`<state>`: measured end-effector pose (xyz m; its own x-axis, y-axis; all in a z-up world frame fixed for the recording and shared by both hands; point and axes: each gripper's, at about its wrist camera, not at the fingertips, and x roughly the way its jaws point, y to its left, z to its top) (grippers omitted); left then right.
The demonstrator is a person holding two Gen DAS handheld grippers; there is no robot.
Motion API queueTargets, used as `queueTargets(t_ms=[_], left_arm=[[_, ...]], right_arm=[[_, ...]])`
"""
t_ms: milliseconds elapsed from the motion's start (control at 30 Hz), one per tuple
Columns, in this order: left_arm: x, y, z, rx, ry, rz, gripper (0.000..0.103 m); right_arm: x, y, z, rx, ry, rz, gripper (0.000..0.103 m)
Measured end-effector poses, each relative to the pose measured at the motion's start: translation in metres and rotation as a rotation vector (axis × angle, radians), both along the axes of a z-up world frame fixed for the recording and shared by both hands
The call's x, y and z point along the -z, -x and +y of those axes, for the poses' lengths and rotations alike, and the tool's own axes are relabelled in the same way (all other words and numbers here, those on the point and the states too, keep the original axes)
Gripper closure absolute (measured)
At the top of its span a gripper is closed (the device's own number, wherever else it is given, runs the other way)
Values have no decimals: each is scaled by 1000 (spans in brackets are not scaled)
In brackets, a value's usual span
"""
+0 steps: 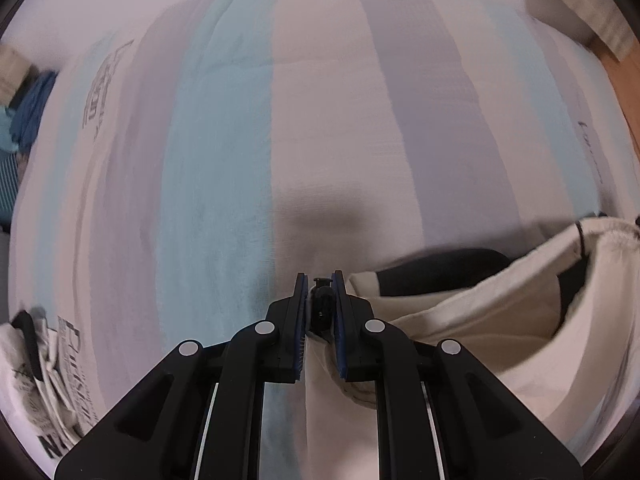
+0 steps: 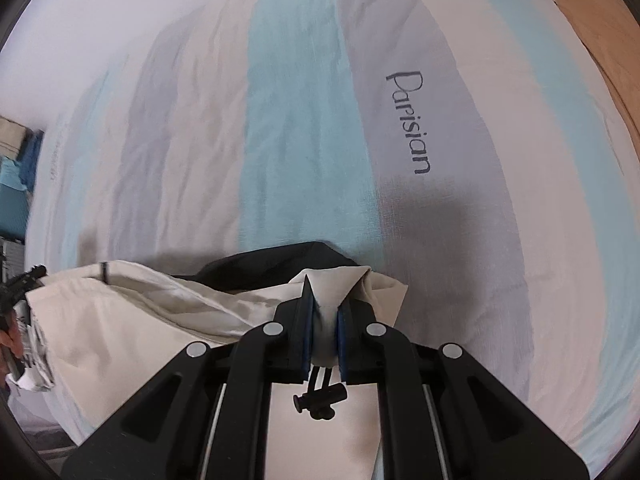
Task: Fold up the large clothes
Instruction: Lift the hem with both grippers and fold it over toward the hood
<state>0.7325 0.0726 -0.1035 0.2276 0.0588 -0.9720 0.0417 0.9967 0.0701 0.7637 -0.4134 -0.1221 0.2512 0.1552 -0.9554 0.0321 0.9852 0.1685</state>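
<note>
A cream garment with a black lining and black drawcord toggles hangs stretched between my two grippers above a striped bed. My left gripper is shut on one corner of the garment, with a black toggle between its jaws. In the right wrist view my right gripper is shut on the other corner of the cream garment; a black toggle dangles below the jaws. The black lining shows behind the edge.
The bed sheet has white, grey and light blue stripes and the word "Parisian". A printed white cloth lies at the left edge. Wooden floor lies at the right. Blue clothes are piled at the far left.
</note>
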Motion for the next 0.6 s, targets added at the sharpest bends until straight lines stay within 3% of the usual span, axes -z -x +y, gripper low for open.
queueTargets(t_ms=[167, 400, 500, 600], left_arm=[[22, -10, 11, -38, 4, 22, 92], [57, -26, 19, -101, -59, 7, 96], [68, -26, 14, -69, -87, 1, 96], [60, -18, 3, -43, -109, -51, 93]], right_arm=[[26, -4, 8, -20, 45, 9, 95], [62, -6, 22, -43, 113, 19, 95], [75, -8, 28, -54, 130, 29, 94], [78, -9, 36, -77, 168, 25, 93]])
